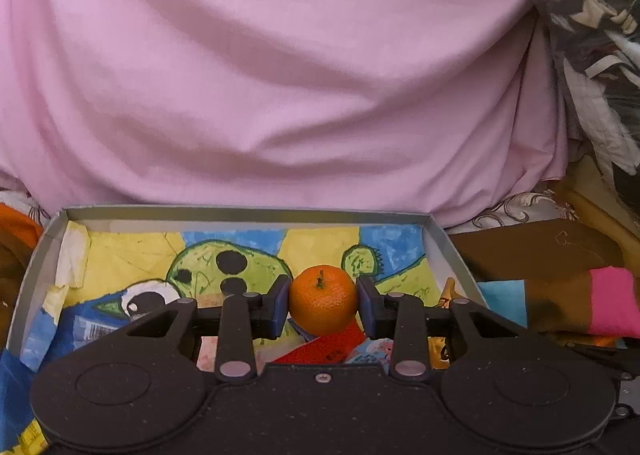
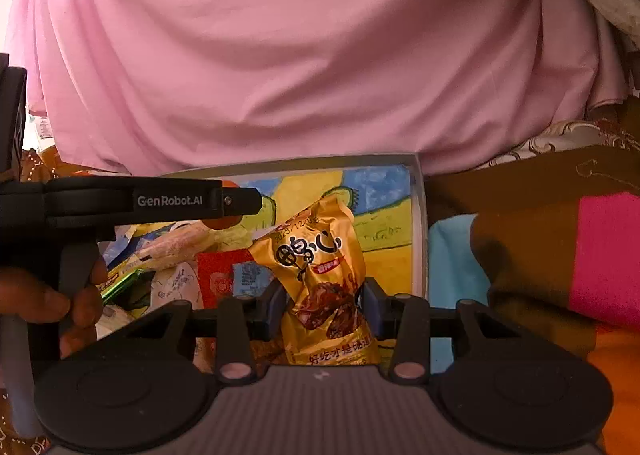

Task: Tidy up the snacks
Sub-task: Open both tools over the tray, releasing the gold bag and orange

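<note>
Pink shirt (image 1: 280, 67) of the person fills the top of both views, right behind the tray (image 1: 240, 211). Patterned fabric (image 1: 592, 27) at upper right in the left view. Brown cloth (image 2: 520, 223) with a pink patch (image 2: 608, 255) and a light blue patch (image 2: 452, 255) covers the surface right of the tray. Tray is shallow, grey-walled, lined with a child's drawing (image 1: 224, 255) in yellow, blue and green; it sits just in front of the person. Loose snack packets (image 2: 172, 255) are piled in the tray's left half, a red packet (image 2: 216, 275) among them. Left gripper (image 1: 323, 301) is clamped on an orange (image 1: 322, 299), both pads touching its sides, stem up, held above the tray liner. In the right view a hand (image 2: 52, 303) grips that tool's handle, and its black body crosses over the tray's left side. Right gripper (image 2: 323, 309) pinches a gold packet (image 2: 320, 279) at mid-height, packet roughly upright, over the tray's right half; can't tell whether its bottom touches the tray.
</note>
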The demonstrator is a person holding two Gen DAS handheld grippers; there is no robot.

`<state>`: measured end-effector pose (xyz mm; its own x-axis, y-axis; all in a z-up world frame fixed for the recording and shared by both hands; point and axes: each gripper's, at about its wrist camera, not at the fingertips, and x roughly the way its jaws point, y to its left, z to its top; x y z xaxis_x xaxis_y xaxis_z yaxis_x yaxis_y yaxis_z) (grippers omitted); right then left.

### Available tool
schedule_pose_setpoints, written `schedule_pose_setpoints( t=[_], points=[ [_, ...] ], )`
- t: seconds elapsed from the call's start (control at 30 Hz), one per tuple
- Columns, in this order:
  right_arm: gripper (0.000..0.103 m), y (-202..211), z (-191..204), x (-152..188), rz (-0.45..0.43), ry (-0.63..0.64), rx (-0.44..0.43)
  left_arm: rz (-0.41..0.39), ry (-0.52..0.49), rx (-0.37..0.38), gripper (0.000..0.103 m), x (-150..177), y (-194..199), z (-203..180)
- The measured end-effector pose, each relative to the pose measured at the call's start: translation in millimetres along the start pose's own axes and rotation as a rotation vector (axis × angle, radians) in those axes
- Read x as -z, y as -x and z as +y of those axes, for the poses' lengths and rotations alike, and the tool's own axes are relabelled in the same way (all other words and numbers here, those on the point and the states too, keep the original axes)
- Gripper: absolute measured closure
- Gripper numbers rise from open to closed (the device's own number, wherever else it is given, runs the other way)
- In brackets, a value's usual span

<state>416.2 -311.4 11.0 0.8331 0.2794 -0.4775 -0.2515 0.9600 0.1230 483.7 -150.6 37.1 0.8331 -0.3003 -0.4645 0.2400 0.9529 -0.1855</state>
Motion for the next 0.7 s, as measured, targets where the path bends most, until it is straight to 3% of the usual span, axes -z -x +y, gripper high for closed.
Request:
schedule_pose_setpoints(
  t=[0.27, 0.5, 0.7],
  points=[
    [0.051, -3, 0, 2, 0.007, 0.017, 0.028, 0.023, 0.025, -0.013, 0.065, 4, -6, -1],
    [0.044, 3, 1, 3, -0.011, 0.027, 0.036, -0.005, 0.043, -0.013, 0.042, 3, 5, -3],
    [0.026, 18, 8, 0, -0.056, 0.048, 0.031, -0.031, 0.052, -0.020, 0.022, 2, 23, -1]
  ],
)
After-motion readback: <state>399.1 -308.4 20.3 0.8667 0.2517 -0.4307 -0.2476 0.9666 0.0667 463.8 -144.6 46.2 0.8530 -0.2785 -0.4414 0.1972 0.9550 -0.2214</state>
